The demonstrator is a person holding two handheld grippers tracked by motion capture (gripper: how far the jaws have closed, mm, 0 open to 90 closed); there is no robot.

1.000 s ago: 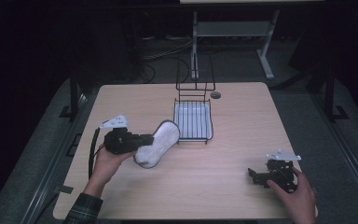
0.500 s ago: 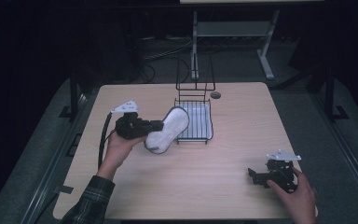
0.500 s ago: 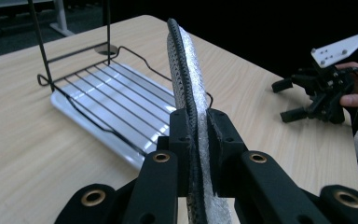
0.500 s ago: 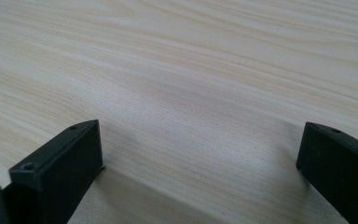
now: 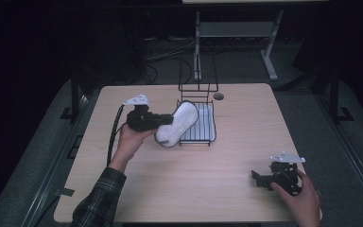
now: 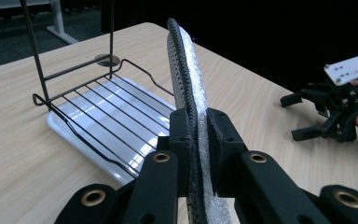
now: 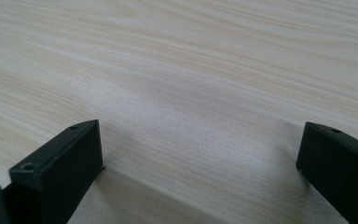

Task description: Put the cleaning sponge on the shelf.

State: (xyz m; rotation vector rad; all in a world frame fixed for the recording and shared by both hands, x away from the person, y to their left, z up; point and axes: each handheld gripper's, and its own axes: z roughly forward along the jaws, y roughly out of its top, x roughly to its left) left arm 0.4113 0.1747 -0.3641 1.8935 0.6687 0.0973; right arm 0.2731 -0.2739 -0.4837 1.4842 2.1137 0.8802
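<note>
We've got the left gripper (image 5: pixel 163 120) clamped on the insole (image 5: pixel 177 124) at the rack's (image 5: pixel 203 135) left edge; right gripper (image 5: pixel 261 178) wide open.

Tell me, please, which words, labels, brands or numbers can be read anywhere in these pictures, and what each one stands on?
None: no readable text stands on anything here.
The white insole clamped in the left gripper shows texture and a dark edge, no print.
The wire rack, its white tray, the table and the right gripper carry no lettering that can be made out.
</note>
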